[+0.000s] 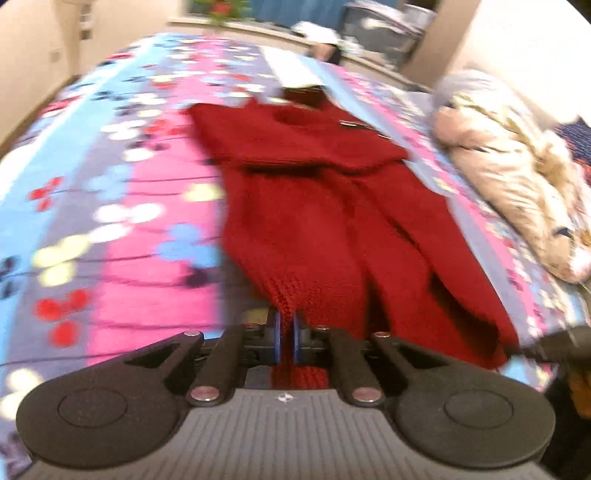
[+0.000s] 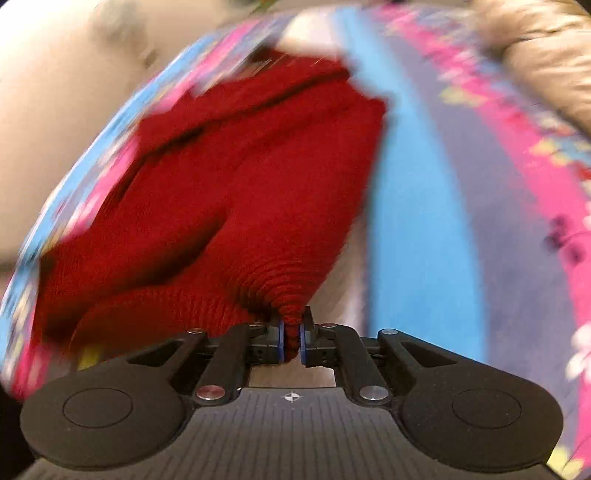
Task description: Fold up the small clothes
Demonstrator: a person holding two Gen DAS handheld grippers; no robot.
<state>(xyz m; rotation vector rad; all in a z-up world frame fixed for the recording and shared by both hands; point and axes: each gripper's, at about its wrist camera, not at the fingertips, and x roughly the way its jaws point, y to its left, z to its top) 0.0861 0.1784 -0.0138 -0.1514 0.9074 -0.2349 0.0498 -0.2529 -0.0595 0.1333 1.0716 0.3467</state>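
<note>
A red knitted sweater lies on a bed with a floral cover, its neck end far from me and its hem end near. My left gripper is shut on the near hem edge, with the knit pinched between the blue pads. In the right wrist view the same red sweater stretches away from my right gripper, which is shut on a bunched corner of it. The other gripper's dark body shows at the right edge of the left wrist view. Both views are blurred by motion.
A beige padded jacket lies on the right of the bed and shows in the right wrist view at the top right. A white and blue folded cloth lies beyond the sweater. Grey bins stand behind the bed.
</note>
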